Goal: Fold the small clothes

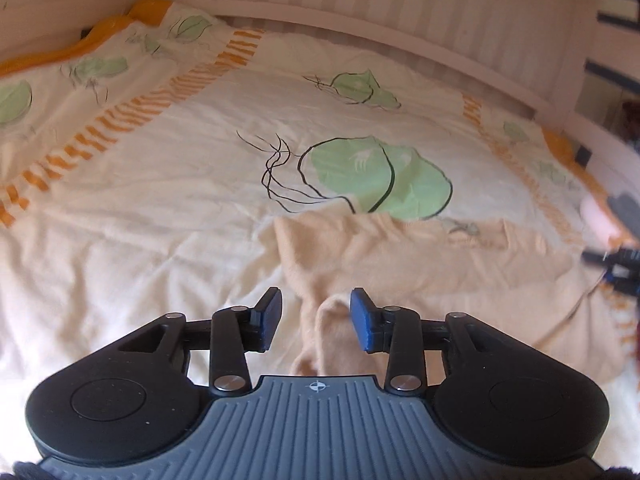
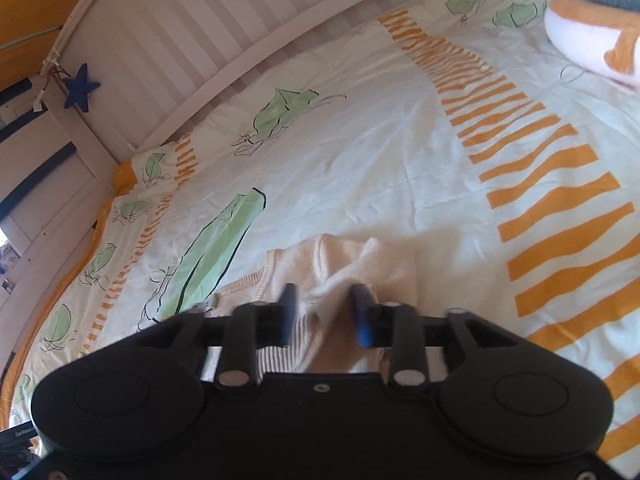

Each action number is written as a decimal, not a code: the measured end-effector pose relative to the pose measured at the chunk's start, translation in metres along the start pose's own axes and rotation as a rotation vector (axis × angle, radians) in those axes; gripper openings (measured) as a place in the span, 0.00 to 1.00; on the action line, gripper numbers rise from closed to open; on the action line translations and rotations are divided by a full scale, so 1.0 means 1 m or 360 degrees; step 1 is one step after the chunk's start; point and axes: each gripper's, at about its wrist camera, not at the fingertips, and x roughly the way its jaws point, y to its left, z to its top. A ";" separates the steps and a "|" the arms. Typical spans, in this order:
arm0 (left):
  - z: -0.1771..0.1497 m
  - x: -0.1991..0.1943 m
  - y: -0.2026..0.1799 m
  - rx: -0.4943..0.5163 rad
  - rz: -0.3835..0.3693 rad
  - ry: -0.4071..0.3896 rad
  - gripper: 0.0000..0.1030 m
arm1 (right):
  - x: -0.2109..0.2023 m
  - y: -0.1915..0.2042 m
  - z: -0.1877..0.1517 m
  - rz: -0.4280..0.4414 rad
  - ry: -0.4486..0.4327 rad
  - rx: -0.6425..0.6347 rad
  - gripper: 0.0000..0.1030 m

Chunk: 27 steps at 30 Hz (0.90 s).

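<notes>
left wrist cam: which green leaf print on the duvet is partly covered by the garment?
The big double leaf at centre, straight ahead of the left tongs: the peach garment overlaps its lower edge. The smaller leaf further back is fully exposed.

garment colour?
Pale peach knit garment, ribbed trim; clearest in left wrist view.

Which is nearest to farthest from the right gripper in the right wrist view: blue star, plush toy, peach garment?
1. Peach garment: between the fingers of the right gripper.
2. Plush toy: far upper right, on the bedspread.
3. Blue star: upper left, hanging on the bed rail.
</notes>
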 end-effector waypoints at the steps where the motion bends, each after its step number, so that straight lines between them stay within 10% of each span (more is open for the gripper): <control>1: -0.002 -0.003 -0.001 0.0054 0.0021 0.0002 0.36 | -0.003 0.000 0.000 0.0001 -0.0014 -0.0010 0.51; 27: -0.022 -0.007 -0.050 0.0711 0.0119 0.0190 0.36 | -0.099 0.037 -0.025 0.0082 -0.0002 -0.0173 0.51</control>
